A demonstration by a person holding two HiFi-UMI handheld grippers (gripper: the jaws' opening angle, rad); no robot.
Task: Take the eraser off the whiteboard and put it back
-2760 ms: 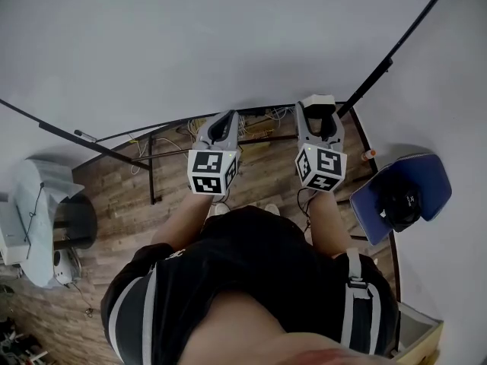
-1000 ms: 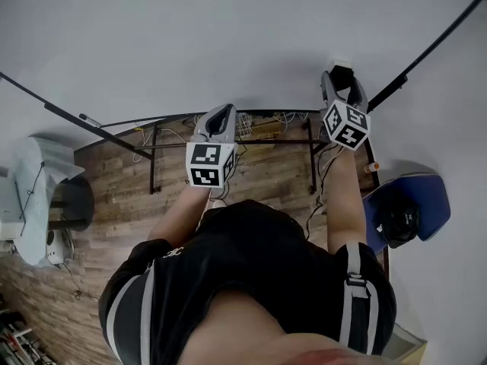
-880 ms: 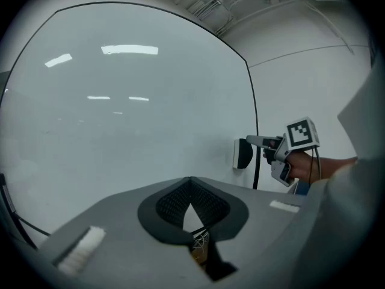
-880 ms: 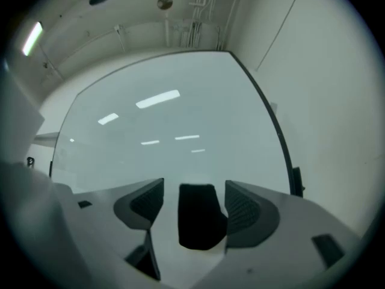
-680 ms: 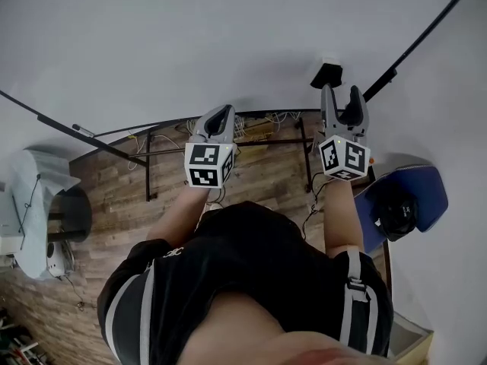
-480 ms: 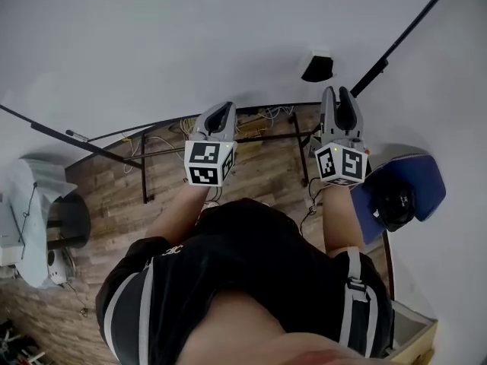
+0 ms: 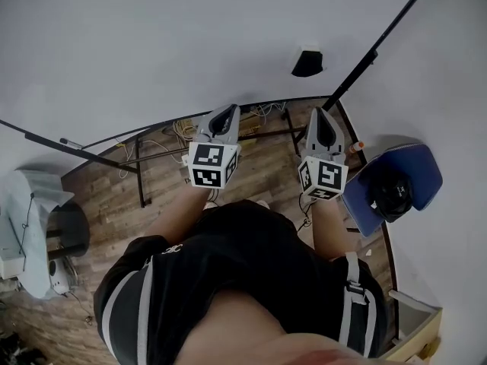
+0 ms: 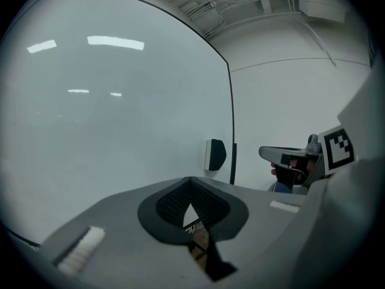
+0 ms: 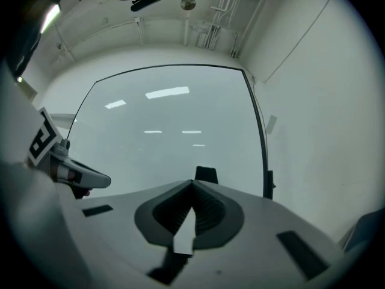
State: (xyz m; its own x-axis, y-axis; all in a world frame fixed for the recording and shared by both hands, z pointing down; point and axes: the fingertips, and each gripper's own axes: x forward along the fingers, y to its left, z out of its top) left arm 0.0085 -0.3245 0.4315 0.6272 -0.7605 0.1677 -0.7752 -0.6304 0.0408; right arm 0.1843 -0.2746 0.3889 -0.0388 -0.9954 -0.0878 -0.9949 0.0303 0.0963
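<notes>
Black block-shaped eraser [image 7: 307,61] sits on the glossy whiteboard [image 7: 152,44], at about twelve o'clock from the grey right gripper [image 7: 323,115], which, like the grey left gripper [image 7: 227,112], is closed on nothing, suggesting the task is finished or unstarted.

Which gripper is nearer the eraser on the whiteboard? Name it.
The right gripper: its shut jaws point almost straight at the eraser, while the left gripper sits farther aside.

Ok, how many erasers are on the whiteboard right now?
1. The eraser sits on the whiteboard near its right edge, ahead of the shut, empty right tool. No other shows, though the views don't cover the whole board.
</notes>
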